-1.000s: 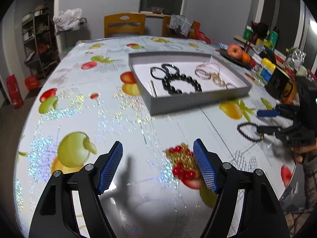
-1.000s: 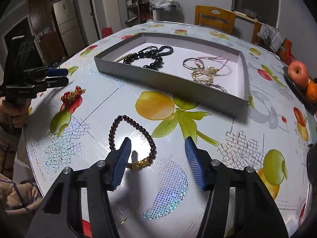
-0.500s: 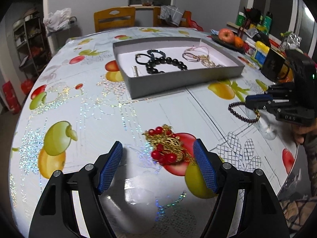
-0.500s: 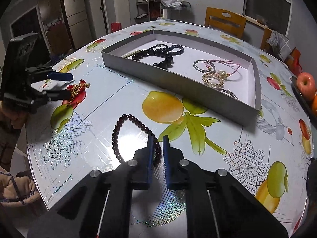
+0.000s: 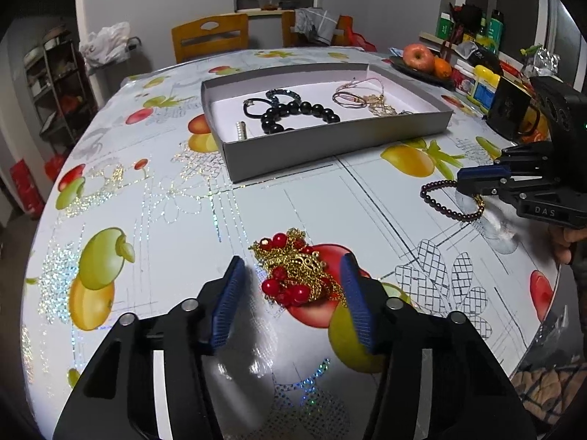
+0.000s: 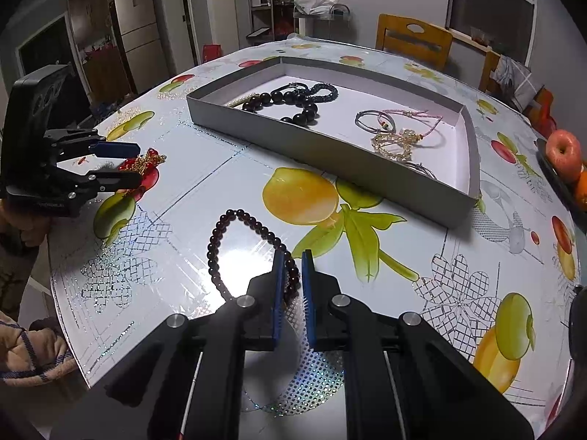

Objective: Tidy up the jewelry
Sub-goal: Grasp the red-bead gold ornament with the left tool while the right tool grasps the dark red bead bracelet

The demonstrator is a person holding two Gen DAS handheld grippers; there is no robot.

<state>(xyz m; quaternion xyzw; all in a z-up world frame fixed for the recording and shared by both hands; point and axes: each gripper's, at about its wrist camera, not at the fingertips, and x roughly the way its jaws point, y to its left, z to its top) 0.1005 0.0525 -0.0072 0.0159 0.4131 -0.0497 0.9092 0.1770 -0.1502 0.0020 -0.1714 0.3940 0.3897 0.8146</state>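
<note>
**Beads pinched, gold tangle next**

Jewelry is still loose on the table (image 5: 154, 198), on the near side of the grey tray (image 5: 330, 146) where black beads and thin bangles already lie. Nearest the tray's long wall, the dark red bead bracelet (image 6: 234, 245) lies flat, and the right gripper (image 6: 292, 275) has its pads pressed together on the near side of the loop, a few beads caught between them. Farther from the tray sits the gold chain with red berries (image 5: 297, 275); the left gripper (image 5: 291, 289) straddles it, jaws closing, pads not yet touching it.

I'd judge both pieces light and limp. The bracelet should dangle and swing once lifted, and its round, glossy beads may roll out of a shallow pinch, so a hold across the string looks safest. The chain is a loose heap with fine links that could snag or trail, so I'd take it through the thick middle
</note>
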